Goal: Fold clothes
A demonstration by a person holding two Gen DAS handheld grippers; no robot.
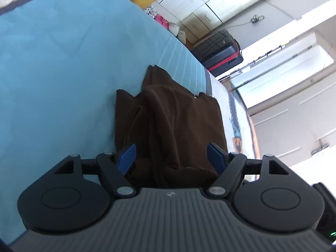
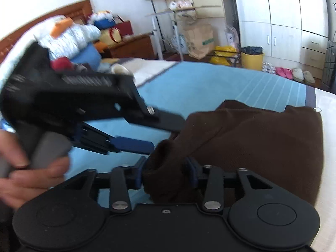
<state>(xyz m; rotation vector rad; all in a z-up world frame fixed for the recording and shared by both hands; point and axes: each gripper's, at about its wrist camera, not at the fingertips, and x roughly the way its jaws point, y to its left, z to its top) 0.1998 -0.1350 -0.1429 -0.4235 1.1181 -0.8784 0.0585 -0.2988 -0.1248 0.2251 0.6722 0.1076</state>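
Plainly, the brown garment (image 1: 168,126) lies bunched on the blue bedspread (image 1: 63,73), close to the striped end of the bed, with loose folds rising through its middle.

Seen from the left wrist, the left gripper (image 1: 171,153) has its blue-padded fingers (image 1: 127,156) spread wide, one on each side of a ridge of brown cloth. The fabric passes between them, yet neither pad presses it, so this tool is released. From the right wrist view the same left gripper (image 2: 166,135) appears side-on, blurred, with a person's hand (image 2: 31,174) wrapped around its grey handle; its upper finger reaches over the garment's edge and the lower blue one stops just beside the cloth.

The right gripper (image 2: 167,172) is clenched on a thick roll of the brown garment (image 2: 252,147); its blue pads (image 2: 139,172) squeeze the bunched fabric from both sides. The rest of the garment spreads off to the right across the bedspread (image 2: 199,84) and onto a white sheet (image 2: 327,126) at the bed's edge.

Behind the bed stand white cupboards (image 2: 283,21), a yellow bin (image 2: 251,57) with a dark liner, several slippers (image 2: 294,73) on the floor, and a heap of bedding and bags by the wooden headboard (image 2: 69,10). A dark suitcase (image 1: 218,50) sits beside the bed in the left wrist view.
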